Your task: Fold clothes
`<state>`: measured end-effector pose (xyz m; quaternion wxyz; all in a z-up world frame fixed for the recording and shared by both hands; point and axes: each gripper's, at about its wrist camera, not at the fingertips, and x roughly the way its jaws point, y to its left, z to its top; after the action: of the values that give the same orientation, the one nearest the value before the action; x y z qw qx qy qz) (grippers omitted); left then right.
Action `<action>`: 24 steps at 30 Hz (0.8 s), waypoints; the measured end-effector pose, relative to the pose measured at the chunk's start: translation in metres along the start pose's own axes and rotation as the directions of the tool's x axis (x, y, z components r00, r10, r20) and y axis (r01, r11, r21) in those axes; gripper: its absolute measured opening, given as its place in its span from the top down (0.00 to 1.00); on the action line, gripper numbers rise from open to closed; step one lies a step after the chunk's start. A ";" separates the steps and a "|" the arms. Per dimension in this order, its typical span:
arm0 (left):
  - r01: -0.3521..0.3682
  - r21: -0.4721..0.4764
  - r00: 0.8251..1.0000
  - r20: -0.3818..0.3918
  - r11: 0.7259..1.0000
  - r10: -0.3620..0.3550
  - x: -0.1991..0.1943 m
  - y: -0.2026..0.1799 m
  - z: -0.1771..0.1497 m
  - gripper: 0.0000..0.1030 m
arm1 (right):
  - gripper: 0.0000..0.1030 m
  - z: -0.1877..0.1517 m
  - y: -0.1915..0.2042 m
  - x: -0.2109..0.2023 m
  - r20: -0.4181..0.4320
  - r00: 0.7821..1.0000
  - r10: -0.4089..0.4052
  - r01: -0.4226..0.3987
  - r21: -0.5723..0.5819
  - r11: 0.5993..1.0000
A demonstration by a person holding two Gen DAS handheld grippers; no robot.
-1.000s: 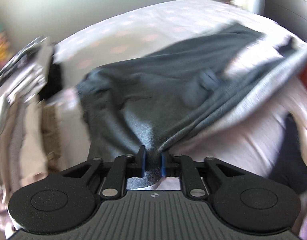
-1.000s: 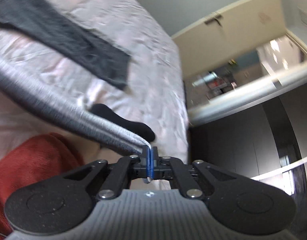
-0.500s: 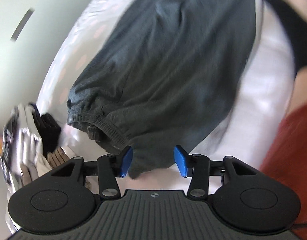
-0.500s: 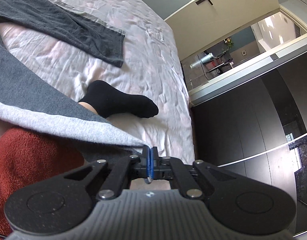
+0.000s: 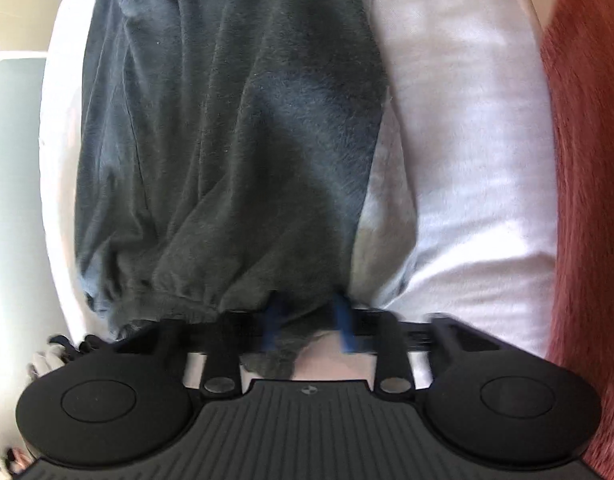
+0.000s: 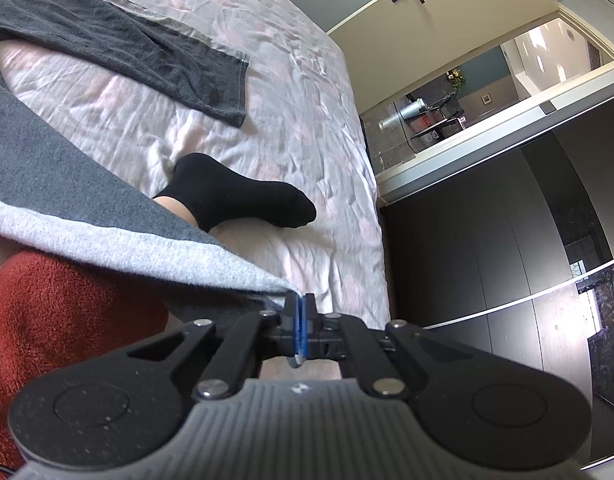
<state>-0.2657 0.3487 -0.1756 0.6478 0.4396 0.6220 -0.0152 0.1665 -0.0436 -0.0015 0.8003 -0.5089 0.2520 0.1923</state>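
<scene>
Dark grey sweatpants (image 5: 227,140) lie on the pale bed sheet (image 5: 467,160), their gathered waistband nearest the left gripper (image 5: 309,322). That gripper's blue pads are apart with a fold of the waistband cloth between them; the view is blurred. The right gripper (image 6: 300,322) is shut on the hem of one grey pant leg (image 6: 107,220), whose lighter inner side shows. The other pant leg (image 6: 119,48) lies flat across the bed.
A person's foot in a black sock (image 6: 243,196) rests on the bed (image 6: 307,120) near the right gripper. A red fleece garment (image 6: 59,312) (image 5: 587,200) is close by. A pile of clothes (image 5: 47,356) lies at the left. The bed edge, dark wardrobe (image 6: 487,240) and doorway stand right.
The left gripper let go of the grey cloth, opened, and moved along the pants to the waistband, where its pads now straddle cloth. The right gripper kept its hold and lowered the leg.
</scene>
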 end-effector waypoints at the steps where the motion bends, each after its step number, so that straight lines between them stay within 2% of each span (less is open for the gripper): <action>1: -0.005 -0.045 1.000 -0.002 0.999 0.004 -0.001 0.001 0.000 0.98 | 0.99 0.000 0.001 0.001 -0.001 1.000 0.000 0.000 -0.001 1.000; 5: -0.044 -0.205 0.999 -0.001 0.978 0.045 -0.021 0.014 -0.013 0.99 | 0.99 0.000 0.001 0.002 0.001 1.000 -0.006 0.006 0.003 1.000; 9: -0.103 -0.406 0.994 -0.018 0.908 0.104 -0.066 0.043 -0.051 0.99 | 0.99 0.002 -0.009 -0.004 0.039 0.998 -0.044 0.042 0.047 0.998; 11: -0.130 -0.461 0.991 -0.033 0.878 0.129 -0.091 0.050 -0.070 0.99 | 0.99 0.002 -0.016 -0.009 0.057 0.997 -0.058 0.054 0.072 0.996; 14: -0.170 -0.491 0.985 -0.062 0.855 0.161 -0.120 0.050 -0.094 0.99 | 0.99 0.002 -0.021 -0.016 0.069 0.995 -0.073 0.067 0.087 0.994; 18: -0.178 -0.502 0.984 -0.088 0.846 0.155 -0.139 0.048 -0.110 0.99 | 0.99 -0.001 -0.022 -0.021 0.072 0.995 -0.071 0.064 0.097 0.993; 24: -0.186 -0.519 0.982 -0.077 0.835 0.171 -0.143 0.045 -0.101 0.99 | 0.99 -0.002 -0.019 -0.024 0.084 0.995 -0.058 0.050 0.097 0.994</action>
<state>-0.3531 0.3604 -0.0176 0.7330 0.3028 0.5677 0.2209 0.1576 -0.0540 0.0258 0.8388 -0.4681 0.2118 0.1803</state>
